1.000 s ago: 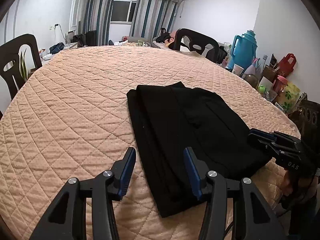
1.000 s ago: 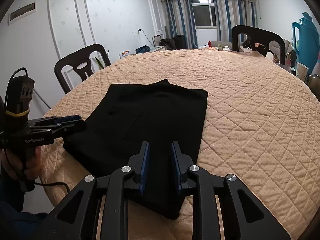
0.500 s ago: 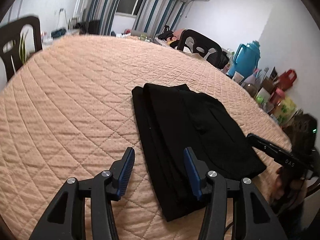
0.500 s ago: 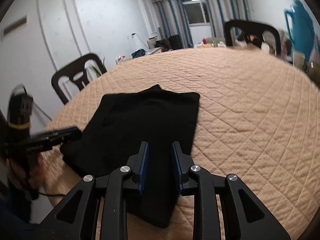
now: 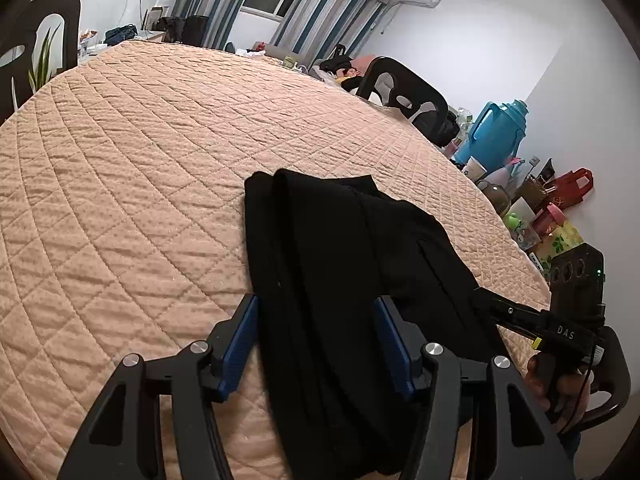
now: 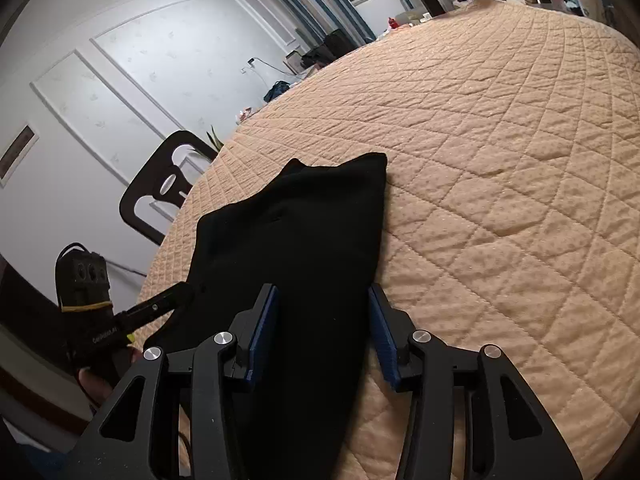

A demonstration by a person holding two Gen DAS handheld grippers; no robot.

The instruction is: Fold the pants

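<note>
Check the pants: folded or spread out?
Folded. The pants lie as a narrow stack with layered edges on the quilted table.

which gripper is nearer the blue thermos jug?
Right. The right gripper is at the black pants' edge facing the blue thermos jug; the left gripper straddles their opposite edge.

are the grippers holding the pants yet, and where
Nothing is held. Both the left gripper and right gripper have just been opening, straddling the black pants.

Each claw was matte black, with silver screw heads along its linkages and ribbed blue pads lining its fingers. The right claw bore white "DAS" lettering, a yellow band and a green light.
</note>
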